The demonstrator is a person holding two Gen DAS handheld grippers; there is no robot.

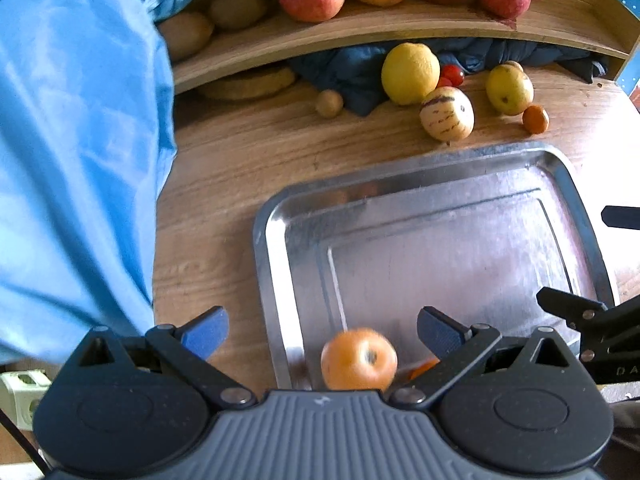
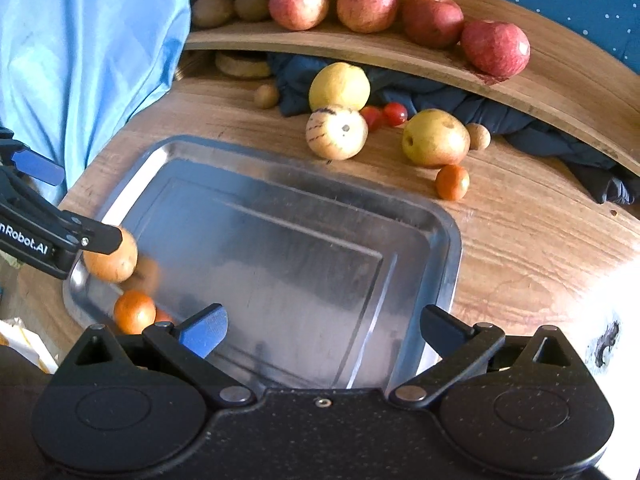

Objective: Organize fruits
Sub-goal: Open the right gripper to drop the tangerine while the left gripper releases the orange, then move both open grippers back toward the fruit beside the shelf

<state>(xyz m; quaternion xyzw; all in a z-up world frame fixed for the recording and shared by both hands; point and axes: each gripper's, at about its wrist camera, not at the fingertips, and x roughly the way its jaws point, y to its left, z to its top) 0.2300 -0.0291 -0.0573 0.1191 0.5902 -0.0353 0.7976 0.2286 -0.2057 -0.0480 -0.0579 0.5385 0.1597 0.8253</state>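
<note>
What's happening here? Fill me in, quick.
A person with tongs in each hand is sorting fruit onto a metal tray. Both the left tongs and right tongs are open and empty. An orange lies in the tray's corner beside a tangerine. More fruit waits on the table, with apples on the shelf.

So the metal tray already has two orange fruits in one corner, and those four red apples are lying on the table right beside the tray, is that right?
Not quite. The four red apples sit up on the wooden shelf at the back, not on the table beside the tray; the right wrist view shows this plainly. The rest holds: the metal tray has two orange fruits in one corner.
</note>
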